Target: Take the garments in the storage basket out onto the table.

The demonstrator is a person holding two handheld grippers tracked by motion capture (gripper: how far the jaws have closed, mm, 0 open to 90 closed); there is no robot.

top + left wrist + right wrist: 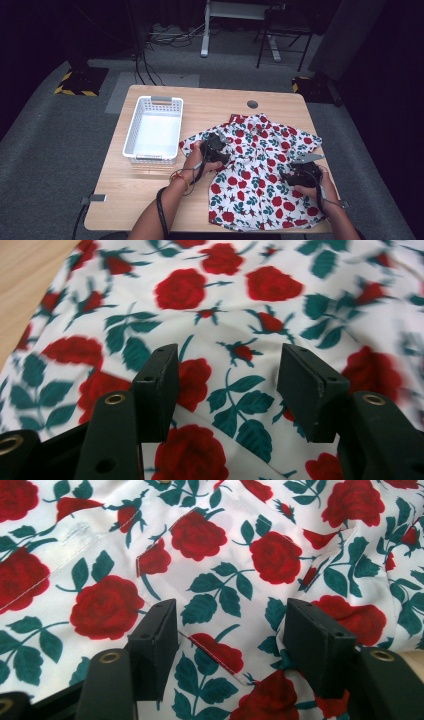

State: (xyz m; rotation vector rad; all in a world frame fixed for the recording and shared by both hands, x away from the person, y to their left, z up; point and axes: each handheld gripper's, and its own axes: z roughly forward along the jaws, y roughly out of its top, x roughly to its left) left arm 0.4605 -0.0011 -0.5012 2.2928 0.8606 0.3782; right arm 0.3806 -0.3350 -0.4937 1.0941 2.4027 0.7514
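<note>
A rose-print shirt [257, 170] lies spread flat across the lower right of the tabletop [150, 200], collar toward the top of the frame and hem at the bottom edge, a layout that appears meant to expose its parts for folding. A white basket [153, 131] stands just left of it, empty, probably the destination for the folded garment. The left gripper [216, 145] hovers over the shirt's left sleeve area, left of frame centre; in the left gripper view [230, 385] its jaws stand well apart above the cloth, with nothing pinched between them. The right gripper [301, 172] hangs over the shirt's right side at lower right; in the right gripper view [230, 635] its jaws are likewise spread, straddling the corner of a stitched chest pocket [215, 580] but gripping nothing. Both sit low and near opposite sides of the garment, which suggests a paired grasp of the fabric is being lined up. No brand, label or legible writing appears on the shirt, basket or grippers.
</note>
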